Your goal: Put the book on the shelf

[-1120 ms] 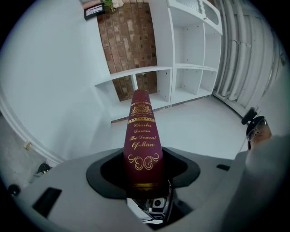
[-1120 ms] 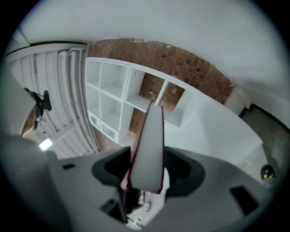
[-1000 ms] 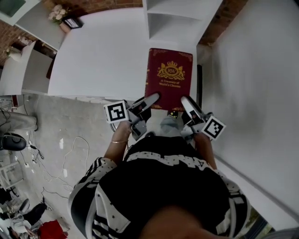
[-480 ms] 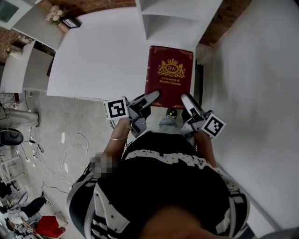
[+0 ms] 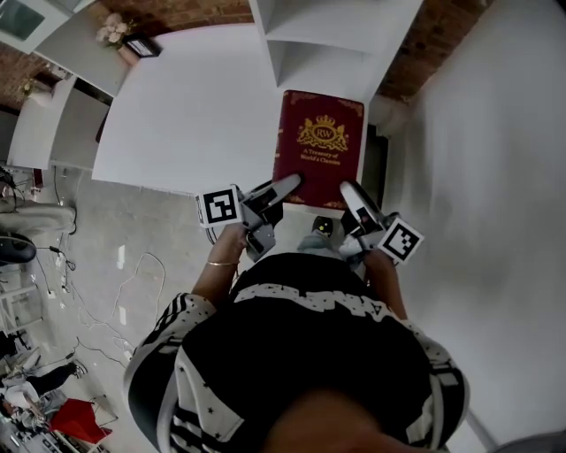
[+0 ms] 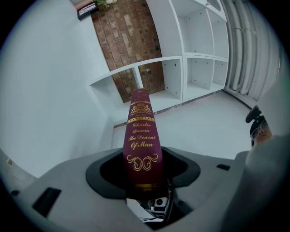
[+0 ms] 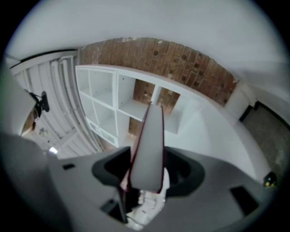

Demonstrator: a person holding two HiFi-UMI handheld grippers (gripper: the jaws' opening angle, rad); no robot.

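A maroon hardback book [image 5: 320, 146] with a gold crest lies flat and level, held up by its near end above the white table's [image 5: 195, 106] near right corner. My left gripper [image 5: 281, 190] is shut on its near left corner, where the gold-lettered spine [image 6: 141, 136] stands between the jaws [image 6: 144, 174]. My right gripper [image 5: 352, 196] is shut on the near right corner, where the pale page edge [image 7: 149, 145] sits between its pads [image 7: 146, 176]. The white open shelf unit [image 5: 340, 44] stands just beyond the book's far end; its empty compartments [image 6: 181, 72] show ahead.
A brick wall [image 5: 177, 11] runs behind the shelf. A flower pot [image 5: 113, 31] and a small frame [image 5: 141, 46] sit at the table's far left corner. A white wall [image 5: 495, 177] closes the right side. Cables [image 5: 133, 283] trail on the floor at left.
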